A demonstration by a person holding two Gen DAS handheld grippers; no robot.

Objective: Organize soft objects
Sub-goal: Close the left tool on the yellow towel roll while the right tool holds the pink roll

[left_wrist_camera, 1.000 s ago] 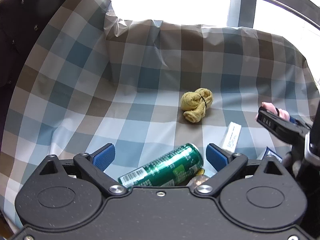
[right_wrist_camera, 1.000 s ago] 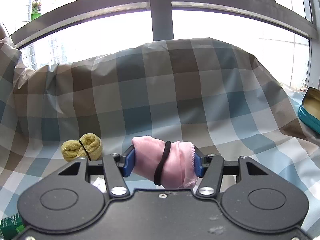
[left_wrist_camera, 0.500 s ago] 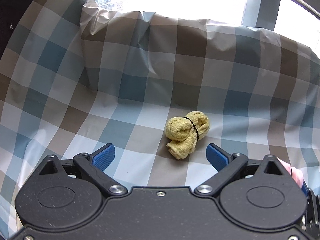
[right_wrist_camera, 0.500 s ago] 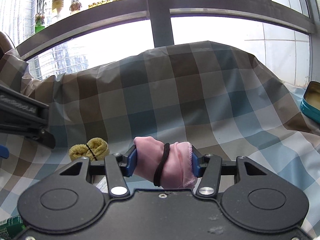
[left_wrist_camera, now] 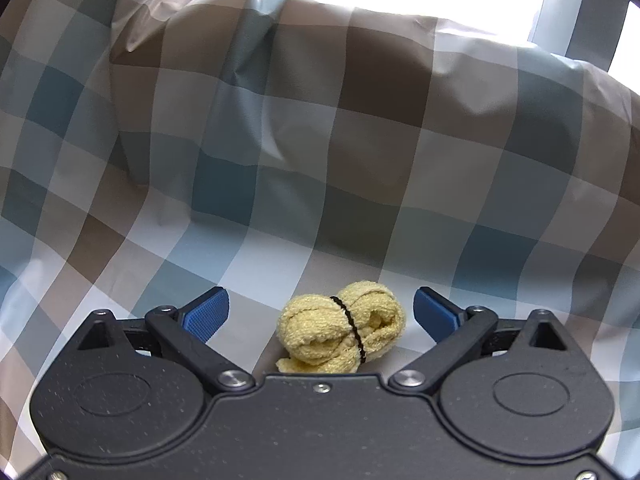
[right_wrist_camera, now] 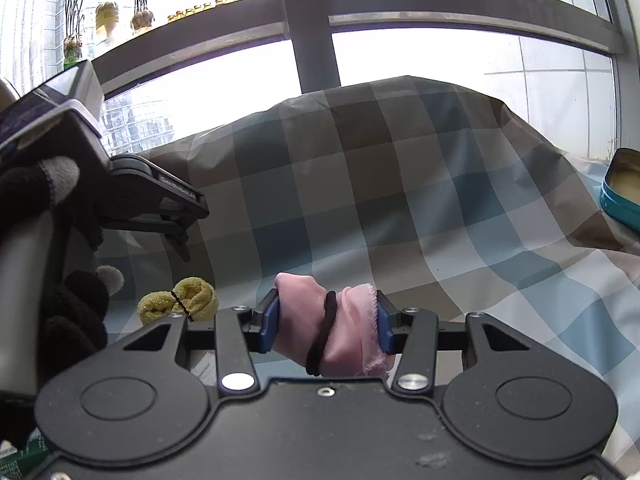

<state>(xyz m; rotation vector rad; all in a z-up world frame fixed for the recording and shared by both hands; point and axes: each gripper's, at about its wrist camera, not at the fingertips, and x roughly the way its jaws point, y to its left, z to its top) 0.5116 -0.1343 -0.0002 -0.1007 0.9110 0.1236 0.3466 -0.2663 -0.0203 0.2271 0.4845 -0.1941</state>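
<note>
A yellow terry cloth bundle tied with a black band lies on the checked cloth. My left gripper stands open around it, with both blue pads clear of it. The right wrist view shows the same yellow bundle at the lower left, below the left gripper and the black-gloved hand that holds it. My right gripper is shut on a pink cloth bundle wrapped with a black hair tie. Its jaws are closing tighter and the pads press into the fabric.
The checked cloth rises into a draped hump at the back, below a bright window. A teal tin sits at the right edge. A green can shows in the bottom left corner, and a white label lies under the right gripper.
The left gripper moved forward past the green can to the yellow bundle, which now lies between its fingers. It also came into the right wrist view. The right jaws narrowed on the pink bundle.
</note>
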